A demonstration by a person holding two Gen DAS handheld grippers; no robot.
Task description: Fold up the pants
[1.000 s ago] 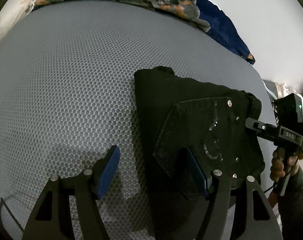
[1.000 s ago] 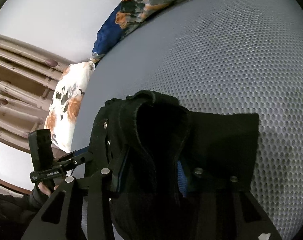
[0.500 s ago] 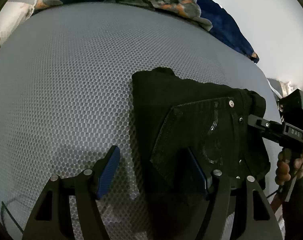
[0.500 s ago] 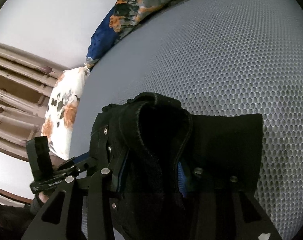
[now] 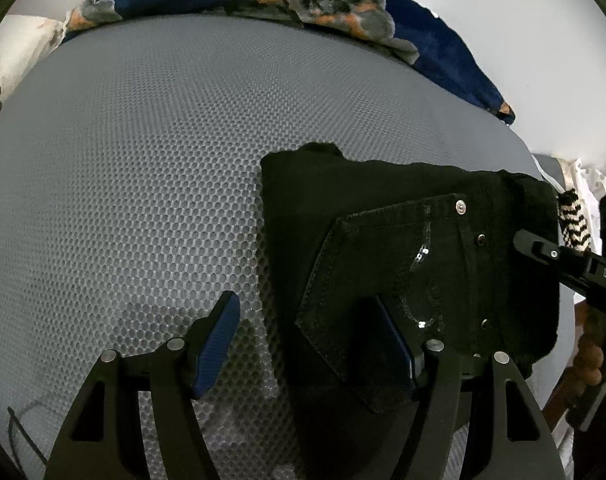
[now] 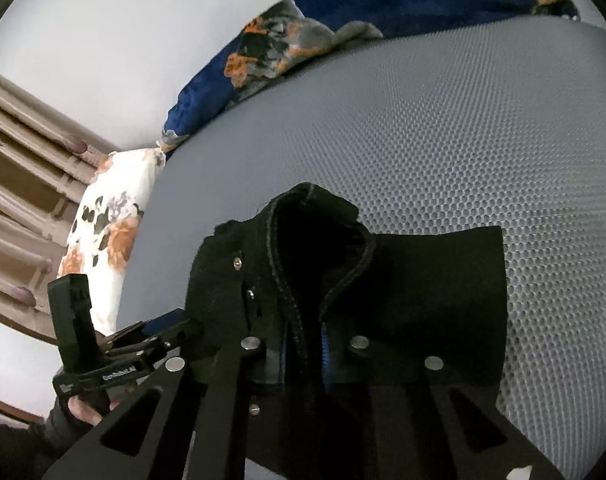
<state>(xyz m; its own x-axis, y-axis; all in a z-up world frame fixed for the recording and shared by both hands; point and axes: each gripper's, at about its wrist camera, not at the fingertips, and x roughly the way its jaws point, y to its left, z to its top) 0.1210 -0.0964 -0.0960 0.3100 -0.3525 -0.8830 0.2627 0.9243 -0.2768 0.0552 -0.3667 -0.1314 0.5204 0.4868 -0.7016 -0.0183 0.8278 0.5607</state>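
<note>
Right gripper (image 6: 303,350) fingers, just closing, pinch the folded black denim pants (image 5: 403,248) waistband; left gripper (image 5: 307,344) fingers spread, empty. Lift evenly, keep layers aligned on grey mesh mattress (image 5: 143,160).

We see a grey honeycomb-mesh mattress (image 5: 143,184) filling most of the view, and along its far edge lies a dark blue blanket (image 6: 403,4) with orange and grey flowers. A white floral pillow (image 6: 111,232) sits at the corner, against a brown slatted headboard (image 6: 19,184). Behind it all stands a plain white wall (image 6: 123,40), softly lit.
</note>
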